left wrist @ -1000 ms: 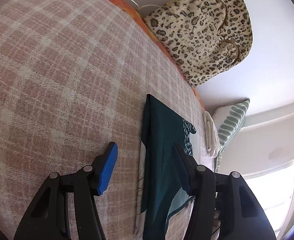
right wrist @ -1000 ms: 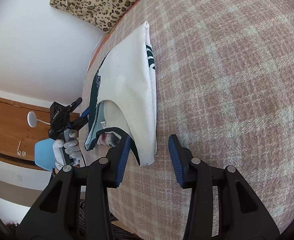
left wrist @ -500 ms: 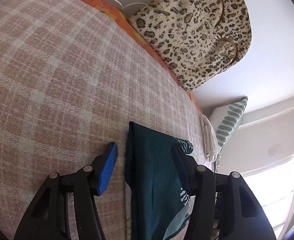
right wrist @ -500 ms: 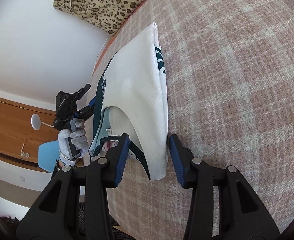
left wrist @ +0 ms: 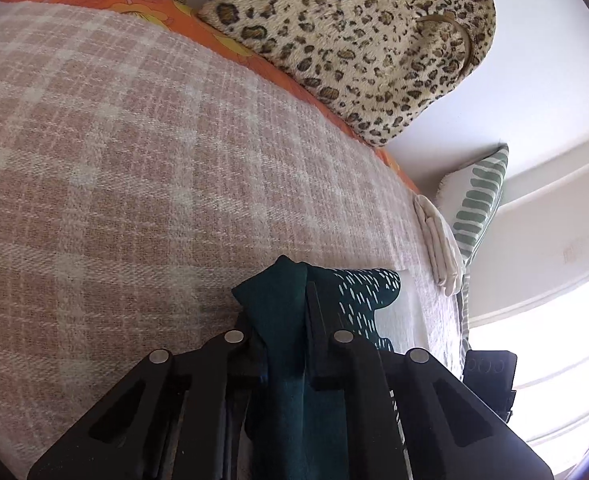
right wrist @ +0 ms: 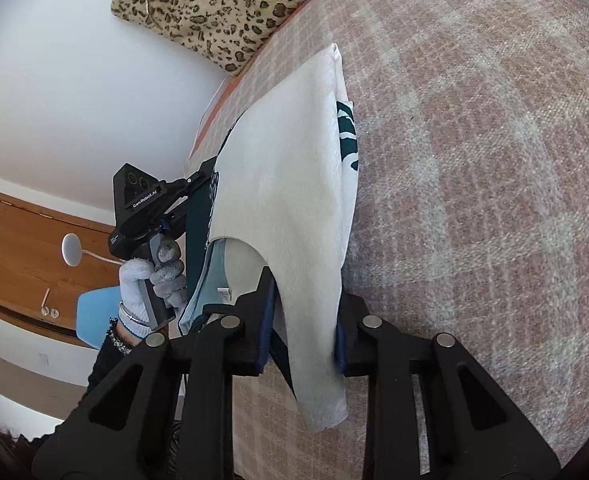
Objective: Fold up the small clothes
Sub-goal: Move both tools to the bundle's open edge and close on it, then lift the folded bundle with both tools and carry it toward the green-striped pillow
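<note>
1. Left wrist view, left of the jaws: the pink-and-cream plaid blanket (left wrist: 126, 168) covers the bed, with an orange floral sheet (left wrist: 198, 28) showing along its far edge.
2. Ahead of the jaws and to the right, a leopard-print bag (left wrist: 354, 36) leans against the white wall; further right lie a folded white cloth (left wrist: 440, 248) and a green-and-white striped cushion (left wrist: 476, 204), the cloth just beside the cushion.
3. The left gripper (left wrist: 280, 316) has its jaws pressed together on a dark teal edge of the small garment (left wrist: 274, 300), which bunches up between them and pokes out past the tips. The garment's dashed-pattern part lies flat on the blanket just right of the jaws.
4. Right wrist view, left of the jaws: a gloved hand (right wrist: 154, 276) holds the other gripper's handle, in front of a wooden door (right wrist: 18, 248) and a blue chair (right wrist: 96, 308).
5. The right gripper (right wrist: 306, 320) is clamped on the garment's (right wrist: 286, 184) white layer near its lower corner; the cloth hangs down between the jaws and stretches away ahead of them over the blanket (right wrist: 494, 160).
6. The garment hides both blue pads' inner faces, so the exact depth of that grip is probably shallow, but hard to judge.
</note>
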Available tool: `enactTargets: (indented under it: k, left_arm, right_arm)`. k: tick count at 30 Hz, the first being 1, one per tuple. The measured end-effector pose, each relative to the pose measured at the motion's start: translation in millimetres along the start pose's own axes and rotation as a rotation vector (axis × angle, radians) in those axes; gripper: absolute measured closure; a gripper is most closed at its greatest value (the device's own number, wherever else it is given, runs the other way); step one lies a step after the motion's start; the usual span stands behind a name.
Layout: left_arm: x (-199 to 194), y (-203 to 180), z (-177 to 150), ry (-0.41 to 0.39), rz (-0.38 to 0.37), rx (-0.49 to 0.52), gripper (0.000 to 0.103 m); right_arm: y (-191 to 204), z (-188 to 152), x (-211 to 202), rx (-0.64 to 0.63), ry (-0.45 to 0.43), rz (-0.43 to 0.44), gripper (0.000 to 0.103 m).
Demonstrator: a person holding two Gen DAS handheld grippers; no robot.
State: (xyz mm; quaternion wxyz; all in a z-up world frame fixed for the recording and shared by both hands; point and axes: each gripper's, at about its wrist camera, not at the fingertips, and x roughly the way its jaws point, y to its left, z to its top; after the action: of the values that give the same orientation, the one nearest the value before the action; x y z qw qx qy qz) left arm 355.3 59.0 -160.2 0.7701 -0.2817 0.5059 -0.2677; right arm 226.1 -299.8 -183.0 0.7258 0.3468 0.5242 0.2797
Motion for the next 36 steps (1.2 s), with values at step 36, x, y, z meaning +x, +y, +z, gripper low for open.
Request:
enactTargets:
  k: [36]
  left_arm:
    - [-7, -148, -23, -0.162, 0.223, 0.428, 0.102]
  right_arm:
    - [58, -3, -55, -0.298, -0.114, -0.338, 0.097]
